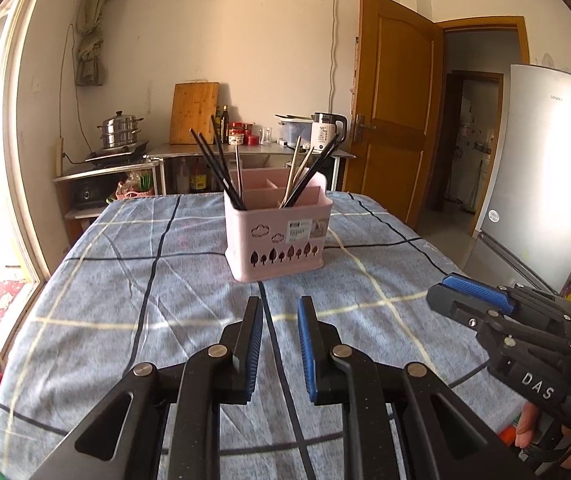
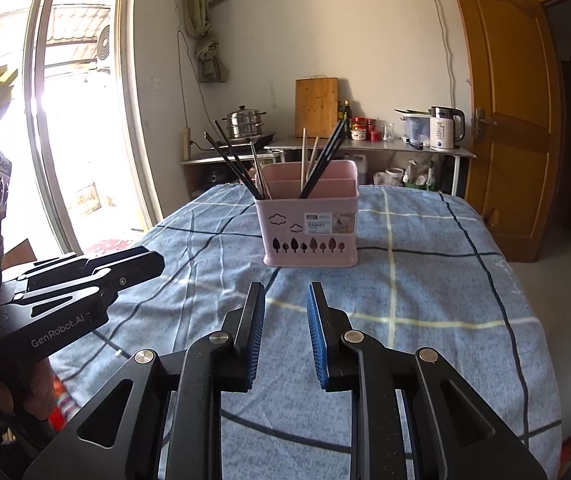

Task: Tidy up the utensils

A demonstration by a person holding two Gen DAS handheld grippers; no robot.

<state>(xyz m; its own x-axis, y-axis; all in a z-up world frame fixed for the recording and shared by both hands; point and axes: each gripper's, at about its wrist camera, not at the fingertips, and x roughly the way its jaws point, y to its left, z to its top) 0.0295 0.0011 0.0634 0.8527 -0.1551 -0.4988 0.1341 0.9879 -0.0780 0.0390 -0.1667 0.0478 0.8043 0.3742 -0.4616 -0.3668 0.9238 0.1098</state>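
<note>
A pink utensil basket point(image 1: 279, 240) with inner compartments stands mid-table; it also shows in the right wrist view point(image 2: 310, 224). Black chopsticks point(image 1: 215, 168) lean in its left compartment, and black and wooden chopsticks point(image 1: 305, 172) lean in its right one; they also show in the right wrist view point(image 2: 323, 160). My left gripper point(image 1: 280, 308) is open and empty, held above the cloth in front of the basket. My right gripper point(image 2: 285, 292) is open and empty, also short of the basket. Each gripper appears at the side of the other's view.
The table wears a blue checked cloth point(image 1: 125, 280). Behind it are a counter with a steamer pot point(image 1: 119, 132), a cutting board point(image 1: 194, 112) and a kettle point(image 1: 327, 130). A wooden door point(image 1: 395, 120) and a fridge point(image 1: 545, 168) stand at right.
</note>
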